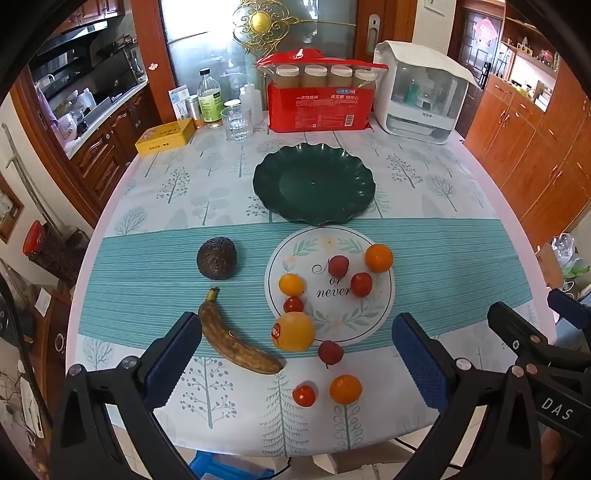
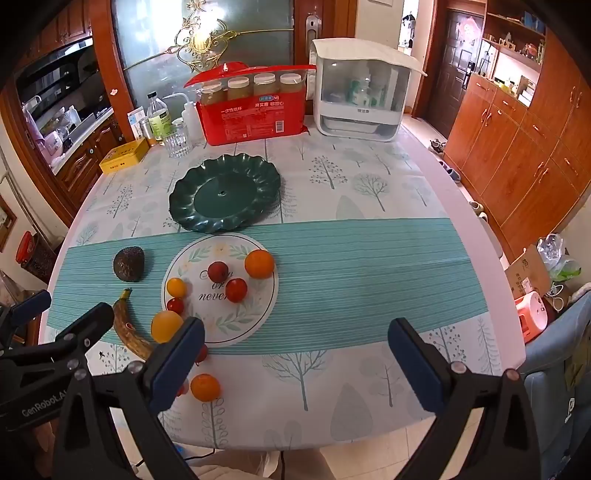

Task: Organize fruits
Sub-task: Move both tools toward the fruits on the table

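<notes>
Tree-patterned tablecloth (image 1: 207,192) is being shared by an empty green dish (image 1: 314,184) and a white plate (image 1: 328,284) carrying five small fruits; others, including a banana (image 1: 236,339), are lying beside it. Both claws, left gripper (image 1: 295,354) and right gripper (image 2: 295,350), are being held released, one tomato being half hidden.

Reddish-brown wooden cabinets (image 2: 517,155) line the right wall. A frosted glass door with gold scrollwork (image 1: 258,33) glows behind the bench (image 2: 369,177). A dim kitchen counter (image 1: 107,110) sits left.

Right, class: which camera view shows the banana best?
The left wrist view: the whole banana lies in sight, stem to tip, beside the left gripper. In the right wrist view, the gripper fingers hide its lower end, leaving only the stem half.
</notes>
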